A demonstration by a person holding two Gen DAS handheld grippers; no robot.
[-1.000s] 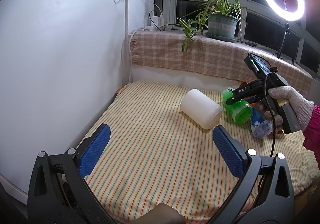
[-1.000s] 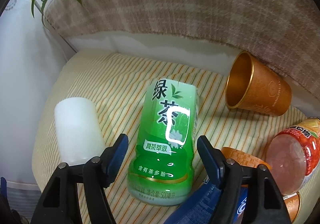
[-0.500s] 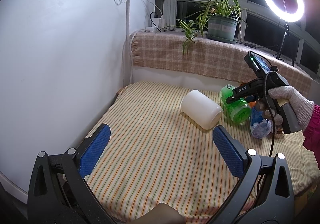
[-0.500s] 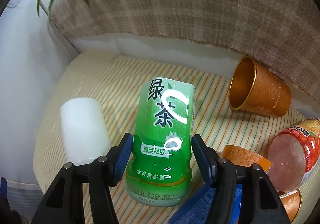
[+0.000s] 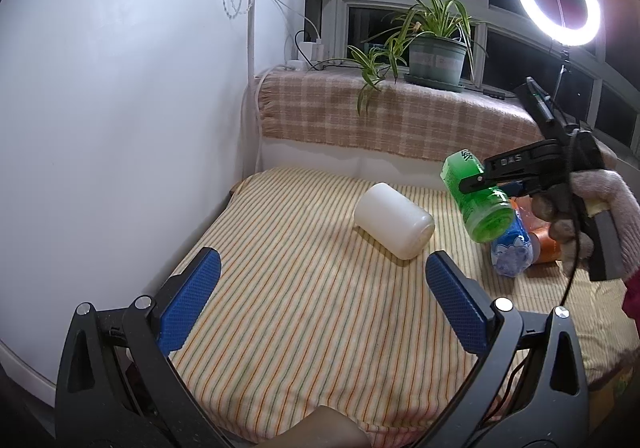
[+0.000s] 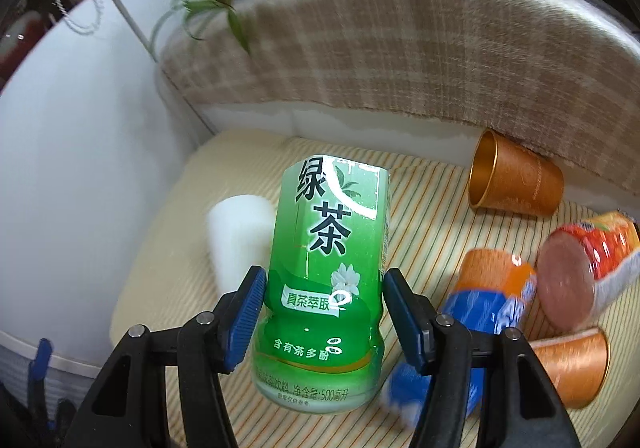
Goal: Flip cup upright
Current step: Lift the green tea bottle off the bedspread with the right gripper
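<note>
A green tea-label cup [image 6: 326,272] is clamped between the blue pads of my right gripper [image 6: 324,312], lifted off the striped cloth and tilted, its base toward the camera. In the left wrist view the same green cup [image 5: 476,200] hangs in the air in the right gripper [image 5: 474,178], held by a gloved hand [image 5: 600,216]. A white cup [image 5: 394,220] lies on its side mid-cloth, beyond my left gripper [image 5: 320,300], which is open and holds nothing. The white cup [image 6: 236,236] shows partly behind the green one.
A gold cup [image 6: 516,180] lies on its side by the back wall. To the right lie an orange-and-blue cup [image 6: 488,288], a red-label cup [image 6: 584,268] and an orange paper cup [image 6: 572,364]. A white wall [image 5: 120,128] bounds the left; a potted plant [image 5: 436,52] stands on the plaid ledge.
My right gripper closed on the green cup and raised it off the cloth, tilting its far end upward. The left gripper and white cup stayed still.
</note>
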